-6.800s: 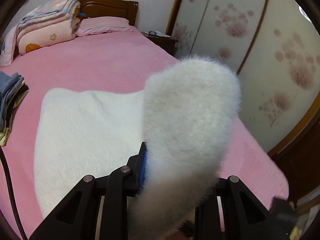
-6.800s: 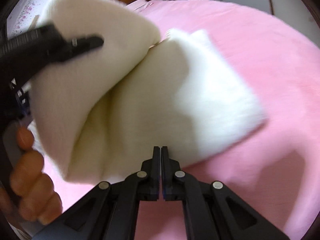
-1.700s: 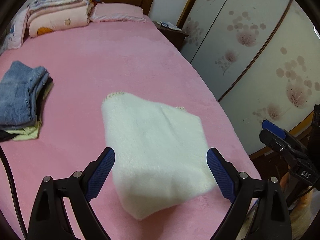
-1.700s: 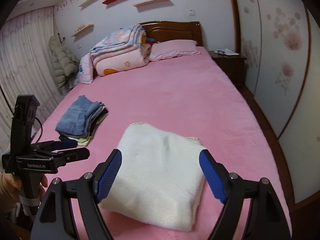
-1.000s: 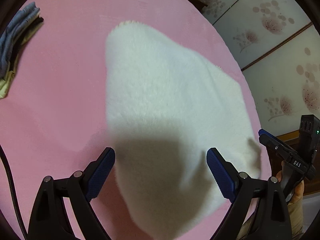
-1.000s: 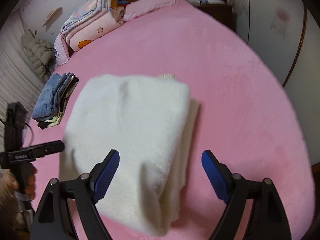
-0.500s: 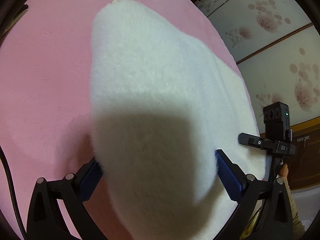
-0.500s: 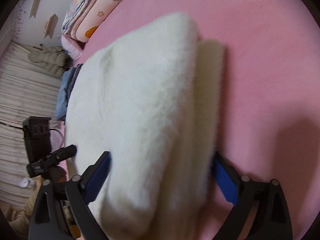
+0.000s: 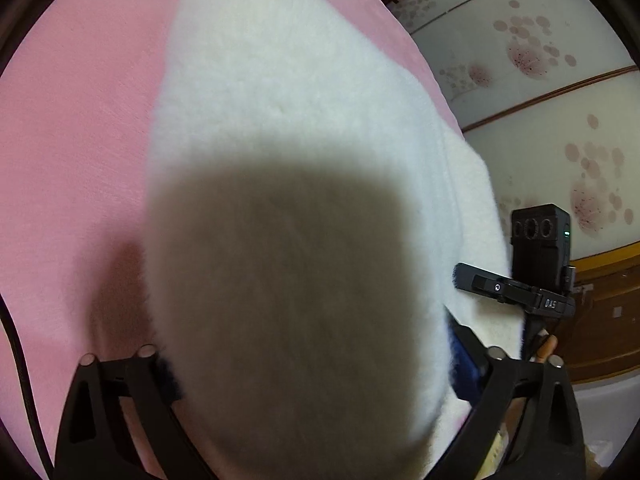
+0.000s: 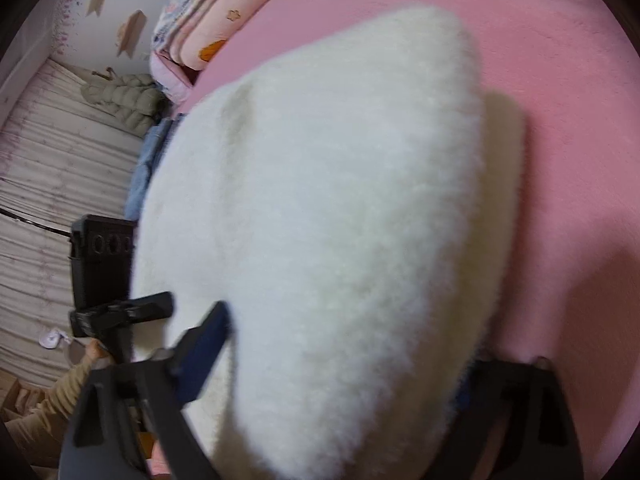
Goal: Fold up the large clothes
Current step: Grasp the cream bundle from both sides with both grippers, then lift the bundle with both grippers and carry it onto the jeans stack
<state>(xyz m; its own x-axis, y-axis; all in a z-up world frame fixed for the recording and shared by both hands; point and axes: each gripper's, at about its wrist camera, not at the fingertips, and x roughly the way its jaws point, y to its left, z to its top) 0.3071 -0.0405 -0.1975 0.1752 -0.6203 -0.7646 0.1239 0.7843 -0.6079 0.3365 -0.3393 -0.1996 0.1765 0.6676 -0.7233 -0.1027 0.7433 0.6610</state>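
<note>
Left gripper [image 9: 312, 364]: jaws wide, just closing on the folded white fleece [image 9: 304, 168].
Right gripper [image 10: 340, 368]: likewise, straddling fleece on pink bed [image 10: 568, 92].

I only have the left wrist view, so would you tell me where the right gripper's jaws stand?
Observer: The right gripper straddles the near end of the garment; its jaws have just been closing with fleece between them, but whether they pinch I cannot tell.
Operator: Thanks; what lies beyond the garment?
Observer: Folded jeans peek out behind its far left edge.
Operator: And farther back?
Observer: Stacked quilts at the head of the bed.
</note>
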